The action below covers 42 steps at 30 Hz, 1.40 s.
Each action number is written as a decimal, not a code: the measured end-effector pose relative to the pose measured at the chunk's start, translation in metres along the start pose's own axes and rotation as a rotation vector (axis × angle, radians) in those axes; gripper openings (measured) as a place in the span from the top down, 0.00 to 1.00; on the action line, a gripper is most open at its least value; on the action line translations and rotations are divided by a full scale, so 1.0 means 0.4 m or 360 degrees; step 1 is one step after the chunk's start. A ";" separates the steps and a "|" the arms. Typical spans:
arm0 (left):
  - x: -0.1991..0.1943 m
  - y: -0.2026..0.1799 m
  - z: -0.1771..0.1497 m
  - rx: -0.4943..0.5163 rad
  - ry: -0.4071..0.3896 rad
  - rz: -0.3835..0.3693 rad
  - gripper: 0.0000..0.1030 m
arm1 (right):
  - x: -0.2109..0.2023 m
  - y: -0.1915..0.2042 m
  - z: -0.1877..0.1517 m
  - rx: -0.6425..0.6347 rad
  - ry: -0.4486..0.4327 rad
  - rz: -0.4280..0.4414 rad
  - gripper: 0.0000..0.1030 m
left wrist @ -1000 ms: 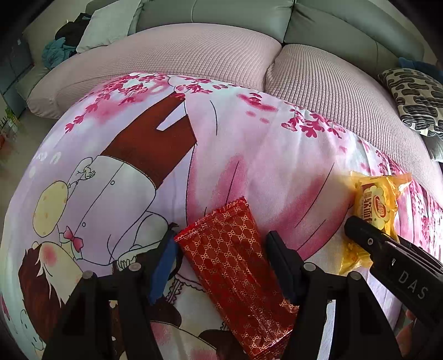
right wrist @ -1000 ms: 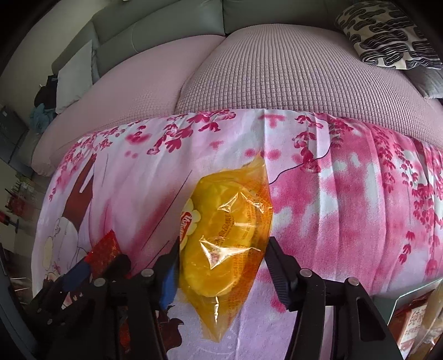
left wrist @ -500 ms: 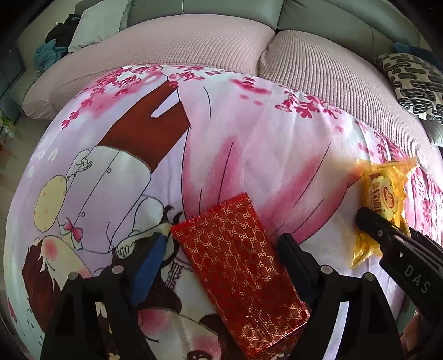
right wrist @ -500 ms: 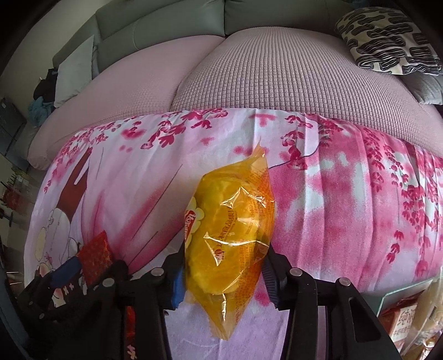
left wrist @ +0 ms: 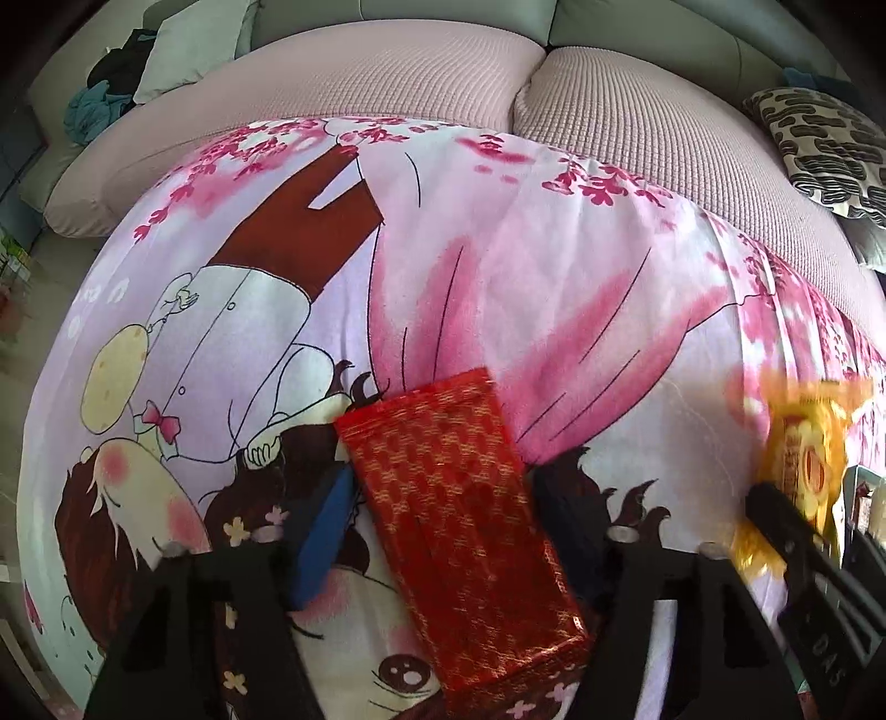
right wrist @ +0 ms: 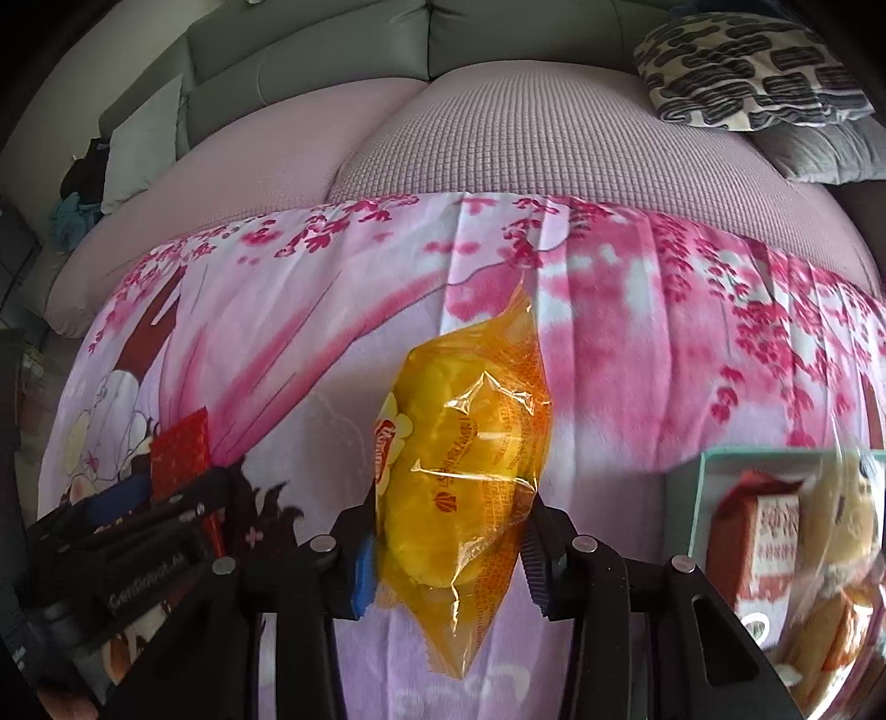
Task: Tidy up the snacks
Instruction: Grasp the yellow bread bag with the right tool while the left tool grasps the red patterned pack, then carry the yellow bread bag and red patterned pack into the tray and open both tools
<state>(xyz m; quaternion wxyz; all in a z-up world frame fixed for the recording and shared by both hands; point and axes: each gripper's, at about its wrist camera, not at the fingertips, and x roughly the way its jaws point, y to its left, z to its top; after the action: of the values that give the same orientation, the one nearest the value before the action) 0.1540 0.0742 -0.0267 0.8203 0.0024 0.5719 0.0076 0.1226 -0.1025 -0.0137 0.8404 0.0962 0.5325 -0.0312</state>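
Two views take in one low surface draped with a pink cartoon cloth (left wrist: 498, 266), printed with blossom sprays and drawn figures, set before a sofa.

From the left wrist, the cloth fills most of the frame. Behind it lie two pale pink quilted cushions (left wrist: 387, 72), and behind those the grey-green sofa back (left wrist: 398, 16). A light pillow (left wrist: 188, 44) and a heap of dark clothes (left wrist: 111, 72) sit at the far left; a black-and-cream patterned pillow (left wrist: 825, 144) sits at the far right. The left gripper (left wrist: 443, 498) points steeply down at the cloth, its jaws closing around a red foil snack pack (left wrist: 459, 515) that lies flat between them; the blue pad (left wrist: 321, 537) is at the pack's left edge, though firm pressure cannot be told. At the right edge, blurred, the yellow snack bag (left wrist: 808, 443) shows with the other tool's black arm.

From the right wrist, the right gripper (right wrist: 448, 548) has its jaws drawn in narrow and clamped on the yellow snack bag (right wrist: 465, 476), which stands up between them above the cloth (right wrist: 637, 354). At lower right a mint-edged box (right wrist: 699, 498) holds other packets, seen through glare. At lower left the left gripper (right wrist: 160, 498) sits by the red foil snack pack (right wrist: 183, 459). The quilted cushions (right wrist: 526, 127) and patterned pillow (right wrist: 747, 66) lie behind.
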 end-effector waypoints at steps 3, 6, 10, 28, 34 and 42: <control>-0.013 -0.006 -0.011 -0.0007 -0.0002 -0.0001 0.47 | -0.021 -0.010 -0.023 0.0036 -0.0007 0.0021 0.58; -0.028 -0.008 -0.028 -0.0038 0.0014 -0.0022 0.48 | -0.047 -0.022 -0.046 0.0084 -0.0016 0.0051 0.58; -0.049 -0.011 -0.053 -0.0064 0.0033 -0.0095 0.50 | -0.091 -0.033 -0.081 0.0130 -0.0053 0.0089 0.58; -0.223 -0.114 -0.128 0.0129 -0.0175 -0.0201 0.55 | -0.279 -0.118 -0.216 0.0261 -0.0214 0.0147 0.58; -0.274 -0.153 -0.131 0.0190 -0.0260 -0.0236 0.55 | -0.319 -0.168 -0.230 0.0324 -0.0282 0.0150 0.58; -0.345 -0.207 -0.146 0.0277 -0.0357 -0.0316 0.55 | -0.346 -0.208 -0.230 0.0369 -0.0336 0.0145 0.58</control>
<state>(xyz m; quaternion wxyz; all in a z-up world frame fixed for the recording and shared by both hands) 0.0524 -0.0108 0.0814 0.8724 0.0177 0.4726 -0.1232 -0.0316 -0.1729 0.0624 0.8755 0.2128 0.4290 -0.0641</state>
